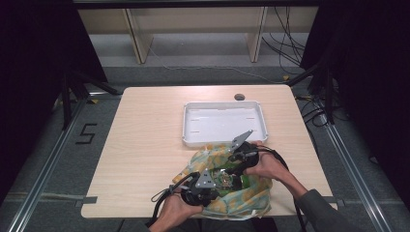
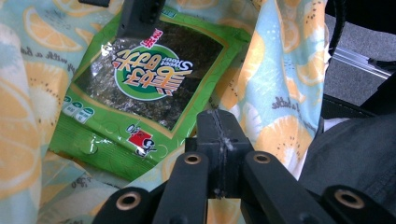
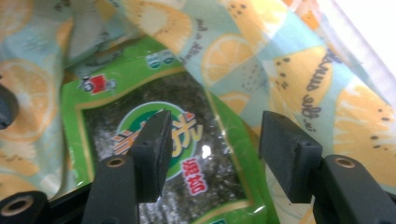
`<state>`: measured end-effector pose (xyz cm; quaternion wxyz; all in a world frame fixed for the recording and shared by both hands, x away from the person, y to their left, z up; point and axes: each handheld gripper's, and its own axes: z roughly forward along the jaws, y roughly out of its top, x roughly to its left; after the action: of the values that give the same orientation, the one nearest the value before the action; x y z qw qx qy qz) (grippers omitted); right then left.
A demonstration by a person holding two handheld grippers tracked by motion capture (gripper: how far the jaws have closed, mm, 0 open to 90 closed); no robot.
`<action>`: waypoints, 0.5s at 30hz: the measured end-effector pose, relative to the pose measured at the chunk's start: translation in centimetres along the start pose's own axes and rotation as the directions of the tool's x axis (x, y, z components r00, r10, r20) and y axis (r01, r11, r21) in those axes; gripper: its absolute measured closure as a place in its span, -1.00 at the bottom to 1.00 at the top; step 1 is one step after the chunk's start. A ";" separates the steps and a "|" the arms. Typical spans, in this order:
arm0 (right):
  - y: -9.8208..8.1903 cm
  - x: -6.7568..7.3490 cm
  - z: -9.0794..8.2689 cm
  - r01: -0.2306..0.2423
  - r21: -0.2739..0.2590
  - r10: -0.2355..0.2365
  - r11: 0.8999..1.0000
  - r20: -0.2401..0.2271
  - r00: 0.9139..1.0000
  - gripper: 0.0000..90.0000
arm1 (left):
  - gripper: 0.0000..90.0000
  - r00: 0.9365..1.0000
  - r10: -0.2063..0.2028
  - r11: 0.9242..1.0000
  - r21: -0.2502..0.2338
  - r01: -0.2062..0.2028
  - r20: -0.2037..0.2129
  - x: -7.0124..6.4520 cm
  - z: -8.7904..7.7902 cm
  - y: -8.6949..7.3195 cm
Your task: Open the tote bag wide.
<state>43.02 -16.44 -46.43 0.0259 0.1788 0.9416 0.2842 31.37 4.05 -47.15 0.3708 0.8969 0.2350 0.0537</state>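
- The left gripper [image 2: 219,140] has its fingers pressed together on the lemon-print cloth bag [image 2: 275,93], pinching a fold of the bag's edge near the person's side of the bench [image 1: 145,145]; the bag's mouth is held open by that pinch.
- The right gripper [image 3: 212,140] has its fingers [image 3: 152,144] at a middling gap with nothing clamped; they hang just over the green seaweed snack packet [image 3: 187,154], which lies inside the open bag, printed face up.
- The packet is framed by cloth on all sides in both gripper views, so the step in hand looks like taking it out of the bag, probably towards the white tray [image 1: 225,140] that stands just beyond the bag.
- To do it well: keep the left pinch firm and lifted so the mouth stays wide; bring the right fingers down astride one edge of the packet, not flat on its face, since the glossy film will likely slide under pads that only press from above.
- Close on film alone; a cloth fold caught with it would drag the bag along.
- Hard to make out: in the high view hands and grippers cover most of the bag, so its depth and any other contents cannot be told.
- The packet's lower edge is cut off in the right gripper view, and whether the fingers already touch the film is unclear.
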 end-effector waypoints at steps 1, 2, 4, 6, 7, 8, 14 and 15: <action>0.0 -0.1 0.0 -0.009 0.002 0.009 1.000 0.001 1.000 0.00 | 0.98 0.998 0.056 0.997 0.046 -0.056 0.000 0.4 -0.3 0.1; 0.0 -0.2 0.1 -0.008 -0.007 0.008 1.000 -0.007 1.000 0.00 | 0.98 0.999 0.040 0.999 0.036 -0.039 -0.001 0.3 -0.2 0.0; 0.0 -0.3 0.2 -0.015 -0.010 0.015 1.000 -0.012 1.000 0.00 | 0.98 1.000 -0.020 1.000 0.000 0.020 -0.002 0.0 0.2 -0.1; 0.0 -0.5 0.2 -0.017 -0.006 0.017 1.000 -0.013 1.000 -0.01 | 0.98 1.000 0.007 1.000 0.006 -0.007 -0.003 0.2 0.2 -0.1; -0.1 -0.5 0.3 -0.021 -0.009 0.020 1.000 -0.015 1.000 -0.01 | 0.98 1.000 0.001 1.000 0.012 -0.001 -0.003 0.1 0.3 -0.1; -0.1 -0.6 0.4 -0.021 -0.011 0.020 1.000 -0.024 1.000 -0.01 | 0.98 1.000 0.005 1.000 0.006 -0.005 -0.001 0.1 0.4 -0.1; -0.1 -0.6 0.7 -0.036 0.006 0.036 0.999 -0.040 0.999 0.00 | 0.98 1.000 0.028 0.999 0.033 -0.028 0.001 0.1 0.9 0.0; -0.1 -0.6 0.7 -0.039 0.014 0.040 0.999 -0.042 0.998 0.00 | 0.98 0.998 0.056 0.997 0.061 -0.056 0.003 0.3 0.8 0.1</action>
<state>43.69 -16.32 -47.12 -0.0005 0.1914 0.9400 0.2823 31.91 3.61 -47.71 0.3418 0.9140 0.2113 0.0563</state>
